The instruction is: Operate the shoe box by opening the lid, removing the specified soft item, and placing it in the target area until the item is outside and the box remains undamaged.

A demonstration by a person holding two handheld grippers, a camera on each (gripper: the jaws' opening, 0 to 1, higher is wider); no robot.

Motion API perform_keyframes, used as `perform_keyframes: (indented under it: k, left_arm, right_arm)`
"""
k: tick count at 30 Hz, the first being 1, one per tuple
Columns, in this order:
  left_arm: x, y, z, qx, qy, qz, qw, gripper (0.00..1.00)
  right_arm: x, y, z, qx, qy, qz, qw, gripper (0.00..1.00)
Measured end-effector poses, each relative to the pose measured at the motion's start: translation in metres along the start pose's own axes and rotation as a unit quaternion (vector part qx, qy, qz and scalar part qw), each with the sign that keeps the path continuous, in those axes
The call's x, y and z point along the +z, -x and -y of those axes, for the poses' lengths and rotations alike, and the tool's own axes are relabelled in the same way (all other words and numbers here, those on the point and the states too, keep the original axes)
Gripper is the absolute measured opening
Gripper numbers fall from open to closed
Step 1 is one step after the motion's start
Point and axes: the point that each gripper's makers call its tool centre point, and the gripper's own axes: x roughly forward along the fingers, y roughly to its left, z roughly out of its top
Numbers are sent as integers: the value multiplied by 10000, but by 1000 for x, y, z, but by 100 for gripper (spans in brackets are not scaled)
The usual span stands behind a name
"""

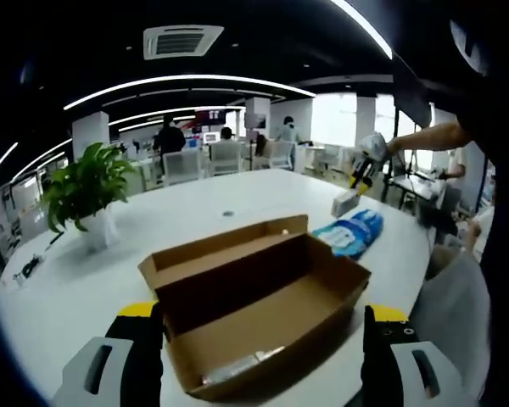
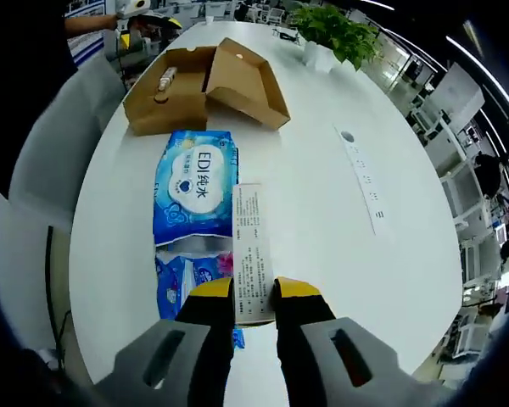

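Right gripper (image 2: 254,297): fingers pressed onto the near end of a long white carton (image 2: 251,246), printed side up, held above the desk (image 2: 322,203) just beside and partly over a blue tissue pack (image 2: 193,191). The same gripper also shows far off in the left gripper view, carton in its grip, above the blue pack there. Left gripper (image 1: 263,335): fingers spread wide, pinching nothing, one to each side of the near end of the shoe box (image 1: 263,292). The box lies open on the desk, lid flap folded back on the far side; something pale lies on its floor near the front edge, too small to identify. A potted plant (image 1: 85,191) stands well apart to the left. Judgement: the soft item looks to be the blue pack, already outside the box and lying near it; the step in hand seems to be setting down the carton taken out of the box. To do it well: lower the carton flat onto bare desk beside the pack, not on top, release only once it rests, and keep the left fingers off the cardboard walls so the box is not crushed or dragged.
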Motion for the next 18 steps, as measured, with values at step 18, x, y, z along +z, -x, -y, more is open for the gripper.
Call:
perform_keyframes:
  k: [18]
  left_arm:
    - [-16,-6,-7,4,65,-272,9996,100]
  right_arm:
    - [-37,-29,6,257,93,-379,9989,15]
